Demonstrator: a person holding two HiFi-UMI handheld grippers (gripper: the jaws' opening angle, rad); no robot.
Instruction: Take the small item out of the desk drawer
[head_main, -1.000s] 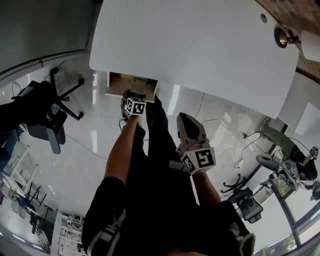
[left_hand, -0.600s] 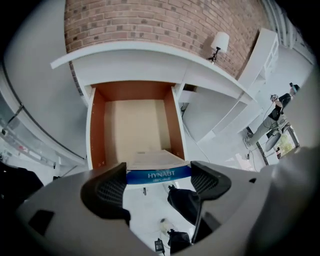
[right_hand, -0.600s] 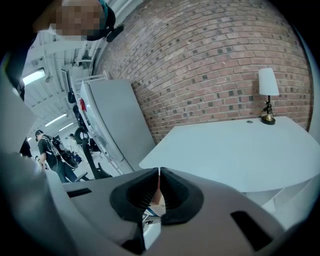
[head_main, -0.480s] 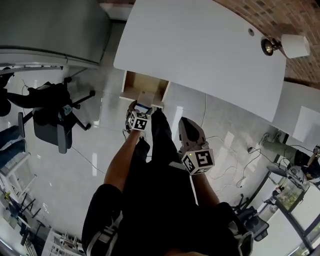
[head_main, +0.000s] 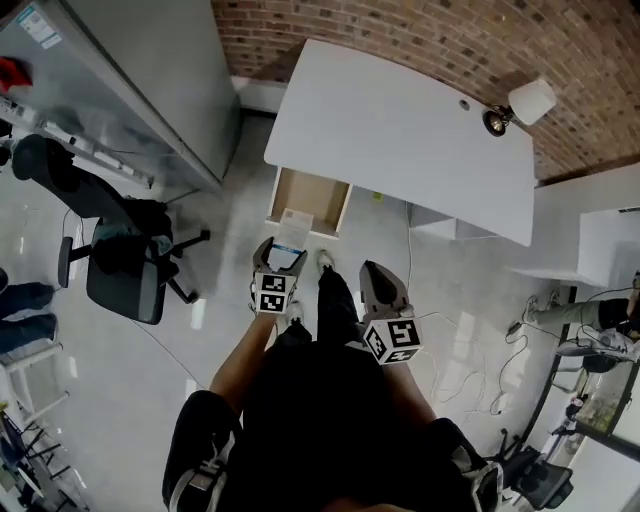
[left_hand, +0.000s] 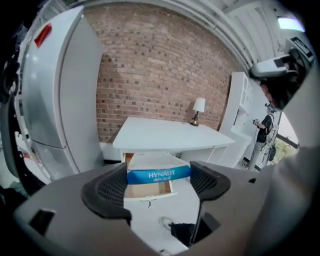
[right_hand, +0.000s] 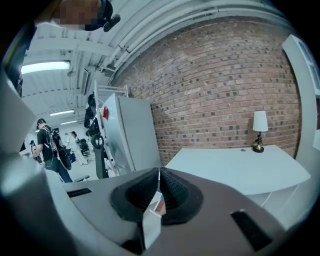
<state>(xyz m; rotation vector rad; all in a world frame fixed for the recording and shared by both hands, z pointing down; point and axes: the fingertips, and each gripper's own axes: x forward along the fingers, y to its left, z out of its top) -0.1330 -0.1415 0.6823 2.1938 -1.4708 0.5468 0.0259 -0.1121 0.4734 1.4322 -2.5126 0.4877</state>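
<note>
The person wears a black top (head_main: 330, 420) and black trousers (head_main: 335, 310), with a white shoe (head_main: 325, 260). The left gripper (head_main: 283, 252) and right gripper (head_main: 375, 270) are grey, with black bumpy pads (left_hand: 105, 190) and black-and-white marker cubes (head_main: 272, 296).

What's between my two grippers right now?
In the head view, the person's dark trouser leg and a light shoe lie between the left gripper, which holds the box, and the right gripper; nothing else.

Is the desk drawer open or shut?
Open: the drawer juts out from under the white desk, its brown inside visible from above.
</note>
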